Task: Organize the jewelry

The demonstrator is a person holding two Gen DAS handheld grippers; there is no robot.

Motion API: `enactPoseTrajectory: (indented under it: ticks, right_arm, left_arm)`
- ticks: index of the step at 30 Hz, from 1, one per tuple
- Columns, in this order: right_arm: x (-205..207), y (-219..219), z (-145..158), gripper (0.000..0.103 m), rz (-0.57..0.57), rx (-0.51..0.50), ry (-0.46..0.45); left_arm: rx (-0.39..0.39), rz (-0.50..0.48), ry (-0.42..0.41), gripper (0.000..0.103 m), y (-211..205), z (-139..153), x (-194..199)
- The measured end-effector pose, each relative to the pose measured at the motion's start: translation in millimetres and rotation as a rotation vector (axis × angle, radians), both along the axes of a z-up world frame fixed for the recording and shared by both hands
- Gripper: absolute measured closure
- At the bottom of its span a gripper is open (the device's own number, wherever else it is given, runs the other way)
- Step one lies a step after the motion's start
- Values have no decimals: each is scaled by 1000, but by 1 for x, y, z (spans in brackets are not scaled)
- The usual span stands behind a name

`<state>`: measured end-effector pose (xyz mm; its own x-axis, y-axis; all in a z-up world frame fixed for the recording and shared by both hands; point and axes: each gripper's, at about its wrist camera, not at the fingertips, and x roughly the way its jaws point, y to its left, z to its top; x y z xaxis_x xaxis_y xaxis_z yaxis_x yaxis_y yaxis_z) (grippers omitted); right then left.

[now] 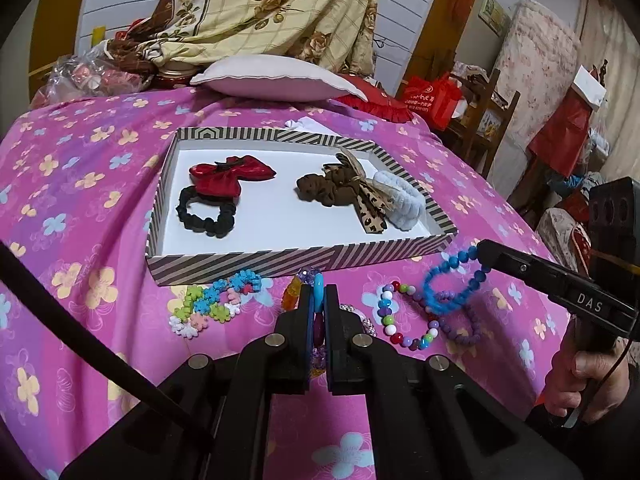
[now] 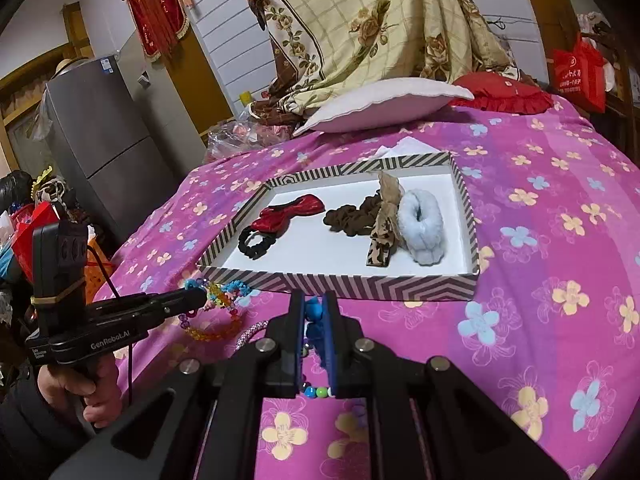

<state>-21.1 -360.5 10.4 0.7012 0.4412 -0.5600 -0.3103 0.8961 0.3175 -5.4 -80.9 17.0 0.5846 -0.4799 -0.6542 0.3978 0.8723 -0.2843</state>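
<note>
a chunky bracelet of blue, purple and amber translucent beads [image 1: 318, 300] is clamped between the fingers of the left gripper [image 1: 318, 292], low in the centre of the left wrist frame. a blue round-bead bracelet [image 1: 456, 280] is pinched at its top by the right gripper [image 1: 482, 252], which enters from the right edge of that frame; in the right wrist view the same blue beads [image 2: 314, 314] are seen squeezed between the two closed fingers of the right gripper [image 2: 314, 300]. below the hanging blue loop, a multicoloured round-bead bracelet [image 1: 404, 316] and a purple bead bracelet [image 1: 460, 320] are laid on the pink flowered bedspread [image 1: 100, 300]. a pastel flower-bead bracelet [image 1: 212, 300] is seen at lower left of centre. in the middle of the frame, a striped shallow cardboard tray [image 1: 280, 262] is filled with a red satin bow on a black scrunchie [image 1: 224, 188], a brown scrunchie with leopard ribbon [image 1: 340, 190] and a pale blue fluffy scrunchie [image 1: 404, 204].
</note>
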Motion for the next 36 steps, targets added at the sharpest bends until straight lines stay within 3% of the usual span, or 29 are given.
enactPoseTrajectory:
  ticks: [23,30,36]
  right_arm:
    - [0,2,3,94,-14,-14,-26]
    - [11,5,19,94,-29,21,-77]
    - [32,14,36,94,-26,38,-112]
  left_arm:
    - [-8,-7,-8,103,-3,2,-2]
    - [-130,-2,-67,103,9,22,-2]
    - [-257,42,-117,103,13,38,21]
